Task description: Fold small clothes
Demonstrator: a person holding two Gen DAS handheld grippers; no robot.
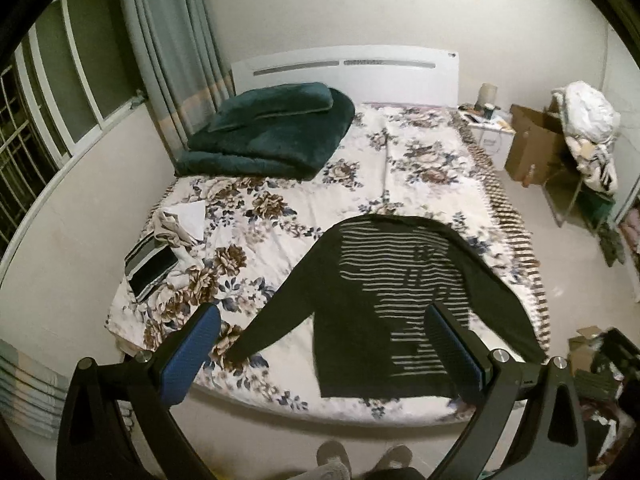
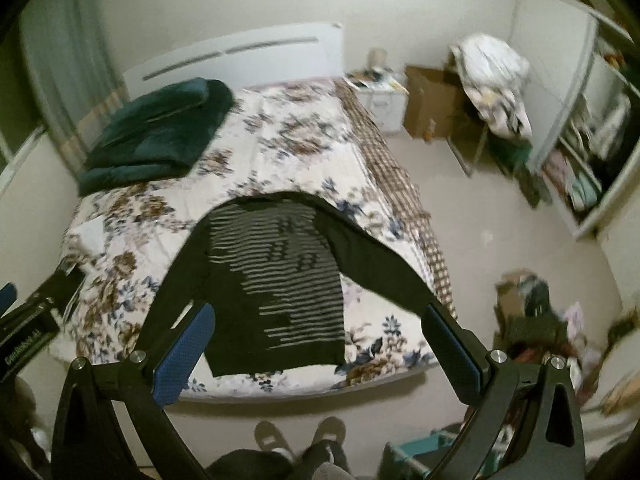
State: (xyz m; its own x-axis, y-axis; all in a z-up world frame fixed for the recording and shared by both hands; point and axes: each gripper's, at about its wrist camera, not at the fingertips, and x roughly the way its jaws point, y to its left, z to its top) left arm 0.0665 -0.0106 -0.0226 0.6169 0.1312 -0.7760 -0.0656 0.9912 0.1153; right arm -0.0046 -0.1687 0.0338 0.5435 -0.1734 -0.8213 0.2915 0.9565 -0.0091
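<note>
A dark long-sleeved top [image 1: 384,304] with grey stripes lies flat on the floral bed sheet [image 1: 280,208], sleeves spread out to both sides, hem toward the foot of the bed. My left gripper [image 1: 324,320] hangs open above the bed's foot edge, holding nothing. The right wrist view shows the same top [image 2: 280,280], and my right gripper [image 2: 318,320] is open above its lower part, empty. The left gripper's body [image 2: 28,320] shows at that view's left edge.
A folded dark green blanket [image 1: 268,132] lies at the head of the bed. Small folded clothes and a striped piece [image 1: 160,252] sit by the bed's left edge. A nightstand [image 1: 488,128], cardboard box [image 1: 532,148], a chair piled with laundry [image 1: 588,128] and floor clutter [image 2: 532,312] stand at the right. A person's feet [image 1: 360,456] are at the bed's foot.
</note>
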